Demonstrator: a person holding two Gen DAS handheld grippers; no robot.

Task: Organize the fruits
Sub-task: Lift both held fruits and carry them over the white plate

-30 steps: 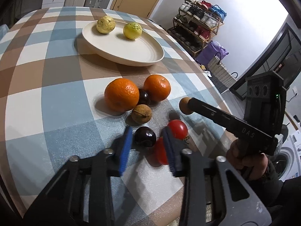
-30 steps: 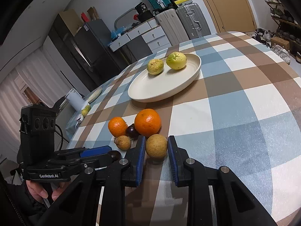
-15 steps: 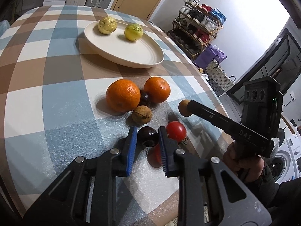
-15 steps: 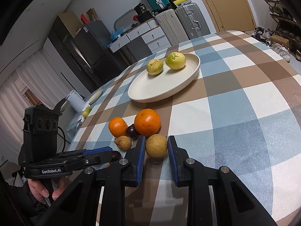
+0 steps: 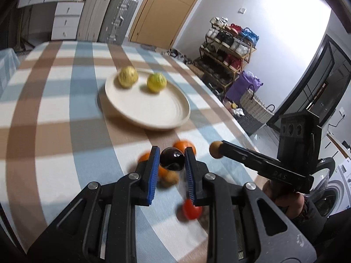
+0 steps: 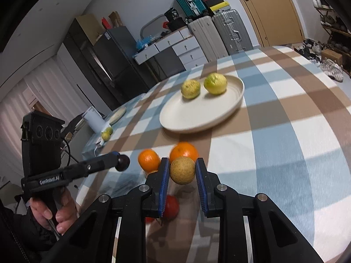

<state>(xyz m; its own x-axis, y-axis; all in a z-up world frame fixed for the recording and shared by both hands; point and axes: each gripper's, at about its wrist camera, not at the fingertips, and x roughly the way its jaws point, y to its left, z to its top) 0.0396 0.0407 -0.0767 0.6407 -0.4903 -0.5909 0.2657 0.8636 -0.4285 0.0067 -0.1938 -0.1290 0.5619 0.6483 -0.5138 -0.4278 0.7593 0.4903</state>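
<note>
1. The checked counter [image 6: 285,131] carries a cream plate [image 6: 197,118] holding two yellow-green fruits [image 6: 190,88].
2. Nearer than the plate, the right gripper [image 6: 182,171] fingers clamp a tan fruit [image 6: 182,170].
3. Beside it, the left gripper [image 5: 170,160] fingers grip a dark plum [image 5: 171,159], above the oranges [image 6: 183,151].

dark plum [image 5: 171,159] lifted | tan fruit [image 6: 182,170] lifted | 2 guavas [image 6: 190,89] plated

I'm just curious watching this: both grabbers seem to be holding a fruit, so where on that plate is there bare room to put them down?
The near half of the cream plate is bare. Its far side holds two yellow-green fruits. The checked cloth right of the plate is bare too. The oranges in front are crowded.
</note>
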